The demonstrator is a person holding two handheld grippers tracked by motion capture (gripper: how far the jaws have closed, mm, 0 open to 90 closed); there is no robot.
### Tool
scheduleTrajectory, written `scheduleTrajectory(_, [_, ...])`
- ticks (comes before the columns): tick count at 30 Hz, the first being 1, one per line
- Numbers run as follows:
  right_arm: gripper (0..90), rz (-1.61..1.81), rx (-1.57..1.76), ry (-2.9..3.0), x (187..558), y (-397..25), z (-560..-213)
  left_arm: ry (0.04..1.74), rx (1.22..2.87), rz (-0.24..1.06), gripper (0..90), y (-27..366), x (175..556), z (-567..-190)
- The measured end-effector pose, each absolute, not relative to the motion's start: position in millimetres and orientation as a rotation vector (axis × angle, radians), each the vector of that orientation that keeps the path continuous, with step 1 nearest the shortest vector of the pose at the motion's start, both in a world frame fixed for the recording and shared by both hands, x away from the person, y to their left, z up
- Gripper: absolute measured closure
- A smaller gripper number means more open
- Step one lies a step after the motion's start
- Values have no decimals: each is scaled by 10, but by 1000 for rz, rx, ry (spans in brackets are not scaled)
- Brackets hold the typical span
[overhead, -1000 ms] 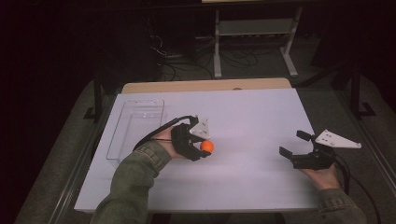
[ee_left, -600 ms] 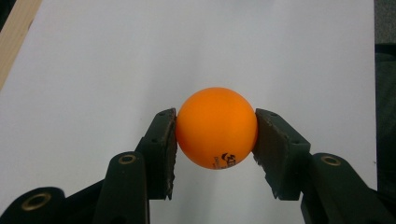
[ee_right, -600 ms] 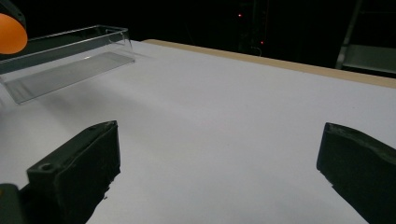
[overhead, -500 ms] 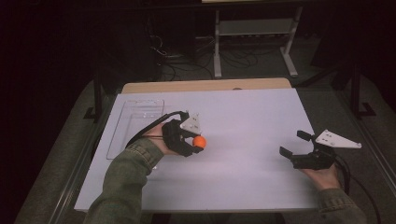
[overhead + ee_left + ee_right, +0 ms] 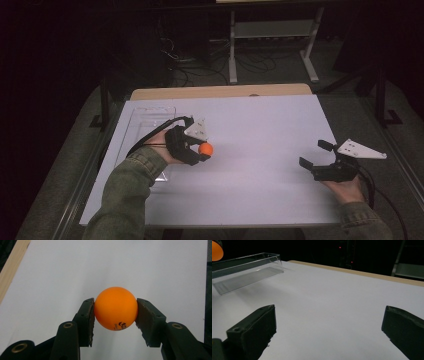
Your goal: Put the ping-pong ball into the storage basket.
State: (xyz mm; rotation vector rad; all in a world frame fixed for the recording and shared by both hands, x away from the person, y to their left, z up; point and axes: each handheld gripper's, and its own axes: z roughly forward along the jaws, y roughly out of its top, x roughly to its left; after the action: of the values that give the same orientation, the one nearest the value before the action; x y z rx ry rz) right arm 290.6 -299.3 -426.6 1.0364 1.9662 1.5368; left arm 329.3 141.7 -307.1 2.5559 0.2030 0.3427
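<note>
left hand-held gripper [image 5: 115, 315] pinches orange ball [image 5: 115, 308] over table [image 5: 260, 130], left of centre; right hand-held gripper [image 5: 316, 155] wide, idle | I fear the smooth ball squirts from the pads; rolls off

One orange ball [image 5: 116, 308], one clear tray [image 5: 145, 131], seemingly empty; two tongs.

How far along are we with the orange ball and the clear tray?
Done: the left gripper is shut on the orange ball, lifted off the white table. In hand: it holds the ball just right of the clear tray, not yet over it. Left, probably: carry it over and release it inside. The right gripper rests open at the table's right.
</note>
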Motion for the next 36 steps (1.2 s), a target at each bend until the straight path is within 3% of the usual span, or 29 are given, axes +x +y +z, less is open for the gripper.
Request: scheduleTrajectory(36, [0,1531,1034,1970,2896,-2979,-4264,334,2538,420,506,1962,3278,-2812])
